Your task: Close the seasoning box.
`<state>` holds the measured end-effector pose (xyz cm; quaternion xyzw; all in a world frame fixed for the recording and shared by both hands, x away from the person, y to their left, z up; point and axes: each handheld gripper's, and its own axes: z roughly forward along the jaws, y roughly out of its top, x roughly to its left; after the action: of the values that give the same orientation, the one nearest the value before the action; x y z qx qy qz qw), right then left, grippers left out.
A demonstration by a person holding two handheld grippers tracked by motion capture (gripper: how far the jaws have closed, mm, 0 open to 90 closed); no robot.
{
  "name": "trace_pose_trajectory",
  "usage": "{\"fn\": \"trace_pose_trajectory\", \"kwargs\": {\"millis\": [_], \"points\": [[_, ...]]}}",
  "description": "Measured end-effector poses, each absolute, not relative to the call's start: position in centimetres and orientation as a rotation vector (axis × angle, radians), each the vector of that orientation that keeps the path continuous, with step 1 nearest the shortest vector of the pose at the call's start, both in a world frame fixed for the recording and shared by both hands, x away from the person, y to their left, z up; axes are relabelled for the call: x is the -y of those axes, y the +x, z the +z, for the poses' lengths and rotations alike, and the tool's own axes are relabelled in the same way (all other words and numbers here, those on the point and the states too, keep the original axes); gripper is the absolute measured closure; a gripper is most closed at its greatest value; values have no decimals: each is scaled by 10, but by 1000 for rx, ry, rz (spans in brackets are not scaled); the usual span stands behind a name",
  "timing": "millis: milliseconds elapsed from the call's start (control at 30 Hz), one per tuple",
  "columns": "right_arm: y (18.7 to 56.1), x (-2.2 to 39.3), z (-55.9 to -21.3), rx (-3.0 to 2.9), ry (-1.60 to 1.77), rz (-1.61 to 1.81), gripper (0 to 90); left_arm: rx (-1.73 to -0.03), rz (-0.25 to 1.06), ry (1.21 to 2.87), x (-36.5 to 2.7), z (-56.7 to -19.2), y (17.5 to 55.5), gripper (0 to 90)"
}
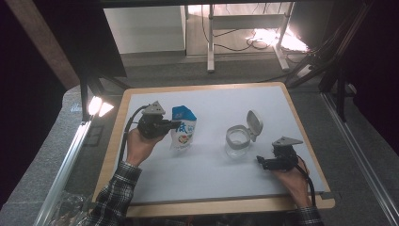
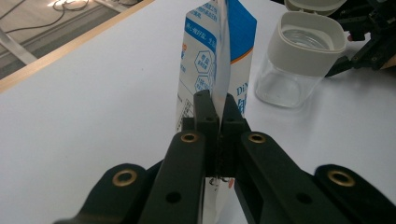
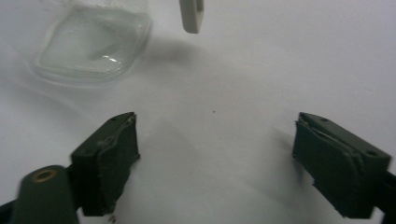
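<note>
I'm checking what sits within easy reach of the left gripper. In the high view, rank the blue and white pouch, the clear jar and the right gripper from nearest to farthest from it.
1. The blue and white pouch, pinched in the left gripper at the table's left.
2. The clear jar, lid flipped open, right of centre.
3. The right gripper, near the right edge, jaws open.

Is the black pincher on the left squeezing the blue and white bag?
Touching. In the left gripper view the left gripper has its two black jaws shut flat on the thin edge of the blue and white printed pouch, with no gap either side.
</note>
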<state>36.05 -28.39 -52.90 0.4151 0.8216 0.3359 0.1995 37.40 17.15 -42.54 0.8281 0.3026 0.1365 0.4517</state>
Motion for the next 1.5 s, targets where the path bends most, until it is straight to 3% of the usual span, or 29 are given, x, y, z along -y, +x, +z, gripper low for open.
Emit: {"fn": "trace_pose_trajectory", "kwargs": {"millis": [767, 1500], "points": [[319, 252, -517, -2410, 970, 1099, 222, -681, 330, 2027, -140, -417, 343, 900], [310, 199, -519, -2522, 850, 1186, 248, -626, 280, 2019, -116, -400, 330, 900]]}}
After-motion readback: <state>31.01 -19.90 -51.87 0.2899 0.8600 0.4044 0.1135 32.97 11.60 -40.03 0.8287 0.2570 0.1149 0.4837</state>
